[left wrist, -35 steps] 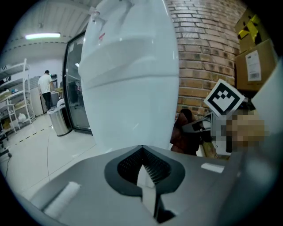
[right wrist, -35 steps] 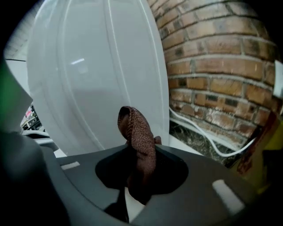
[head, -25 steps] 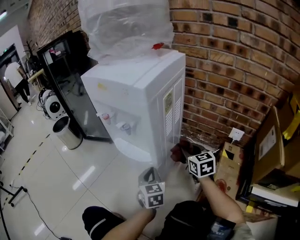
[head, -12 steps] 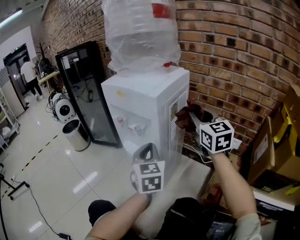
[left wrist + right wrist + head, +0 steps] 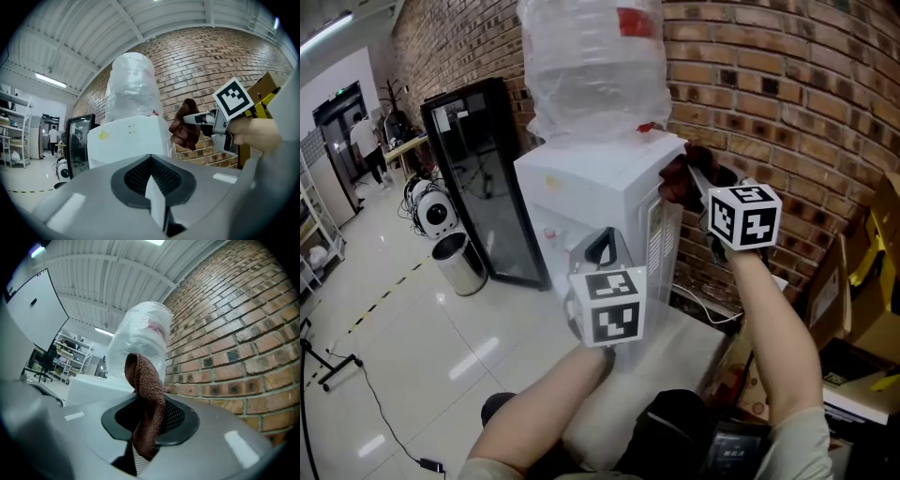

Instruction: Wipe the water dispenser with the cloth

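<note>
- Behind everything in the head view runs a brick wall point(image 5: 787, 84). A white water dispenser point(image 5: 600, 187) stands against it on a glossy tiled floor point(image 5: 403, 347). A black glass-door cabinet point(image 5: 478, 169) and a steel bin point(image 5: 461, 264) are to its left, and cardboard boxes point(image 5: 862, 272) are at the right.
- My right gripper point(image 5: 696, 183) brings the brown cloth point(image 5: 677, 180) to the dispenser's top right corner, just below the bagged bottle point(image 5: 591, 66). I cannot tell whether the cloth touches the casing. My left gripper point(image 5: 600, 251) hovers in front of the dispenser's side panel.
- From the left gripper view, those jaws are pressed together with nothing between them. The cloth dangles from the other gripper beside the top edge.
- From the right gripper view, the jaws are clenched on one fold of the cloth, and the rest flops loose over them.
- I judge that the thin pinch could let the cloth drag out once I rub. A bare jaw could then scrape the casing.
- A wide sweep could also knock the bottle or snag its plastic bag.
</note>
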Available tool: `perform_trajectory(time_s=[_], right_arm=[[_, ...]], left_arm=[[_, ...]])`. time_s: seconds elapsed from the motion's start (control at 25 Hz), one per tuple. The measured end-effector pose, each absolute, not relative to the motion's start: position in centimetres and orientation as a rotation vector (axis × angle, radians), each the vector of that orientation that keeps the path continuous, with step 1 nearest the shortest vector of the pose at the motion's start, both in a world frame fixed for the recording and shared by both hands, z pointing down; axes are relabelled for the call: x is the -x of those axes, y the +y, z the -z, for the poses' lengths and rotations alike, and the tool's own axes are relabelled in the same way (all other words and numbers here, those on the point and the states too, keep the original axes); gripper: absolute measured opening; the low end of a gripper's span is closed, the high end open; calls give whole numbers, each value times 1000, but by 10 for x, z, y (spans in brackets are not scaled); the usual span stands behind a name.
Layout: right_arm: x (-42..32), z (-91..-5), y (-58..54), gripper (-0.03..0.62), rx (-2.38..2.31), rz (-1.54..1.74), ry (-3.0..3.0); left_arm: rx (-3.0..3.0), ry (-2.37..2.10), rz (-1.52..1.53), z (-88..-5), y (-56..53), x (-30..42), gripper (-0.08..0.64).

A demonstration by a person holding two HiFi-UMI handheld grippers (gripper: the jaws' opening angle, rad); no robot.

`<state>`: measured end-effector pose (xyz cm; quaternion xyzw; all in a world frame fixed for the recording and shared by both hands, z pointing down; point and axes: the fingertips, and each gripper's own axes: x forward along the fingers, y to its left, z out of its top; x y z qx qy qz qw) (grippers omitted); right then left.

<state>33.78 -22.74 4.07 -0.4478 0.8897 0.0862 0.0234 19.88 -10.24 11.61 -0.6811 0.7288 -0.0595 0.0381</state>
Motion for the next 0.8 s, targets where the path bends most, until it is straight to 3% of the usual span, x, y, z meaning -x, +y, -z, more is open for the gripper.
perform_trajectory(time_s=[0.4, 0.8], right_arm=[[-319, -32, -259, 100, 1380, -335, 2793], [-305, -83, -262, 100, 1398, -345, 2889]], left_arm=[[2063, 2265, 152, -111, -113, -189, 0], [2109, 2240, 173, -142, -98, -203, 0]])
